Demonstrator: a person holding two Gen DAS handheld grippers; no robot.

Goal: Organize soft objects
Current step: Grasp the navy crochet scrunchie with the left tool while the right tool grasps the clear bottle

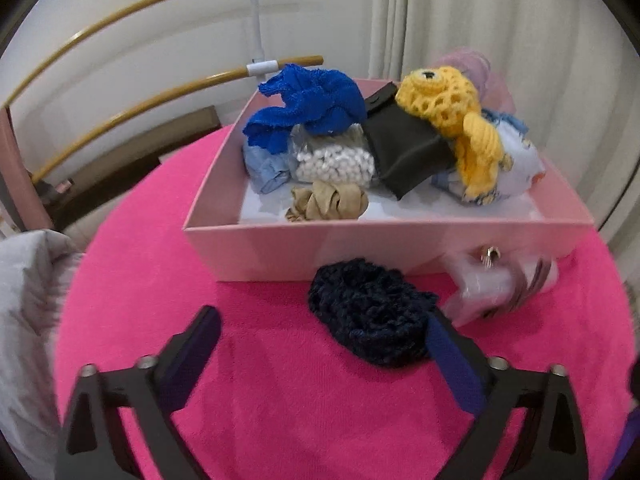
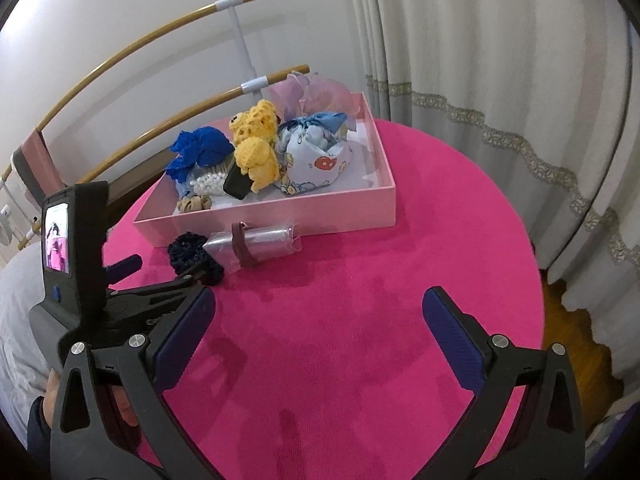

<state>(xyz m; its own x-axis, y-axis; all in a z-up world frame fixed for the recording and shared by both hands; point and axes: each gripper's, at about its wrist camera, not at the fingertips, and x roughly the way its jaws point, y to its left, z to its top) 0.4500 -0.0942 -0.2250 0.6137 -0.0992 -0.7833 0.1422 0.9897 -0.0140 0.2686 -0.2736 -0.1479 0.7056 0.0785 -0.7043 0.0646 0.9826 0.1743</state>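
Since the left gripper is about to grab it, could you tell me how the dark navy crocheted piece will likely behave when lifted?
The navy crocheted piece looks like open yarn, so probably floppy and light. Its loops should grip the left gripper pads rather than slip. Lying flat, it seems unlikely to roll.

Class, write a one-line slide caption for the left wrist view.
Open left gripper nears a dark blue crocheted piece on the pink tablecloth, before a pink box of soft items.

A home, most likely a bedroom. Long pale curtains [image 2: 500,92] with a lace band hang to a wooden floor [image 2: 560,300], and grey bedding [image 1: 24,300] lies beside the round pink-covered table [image 2: 360,320]. A wooden rail rack [image 2: 132,52] stands against the wall.
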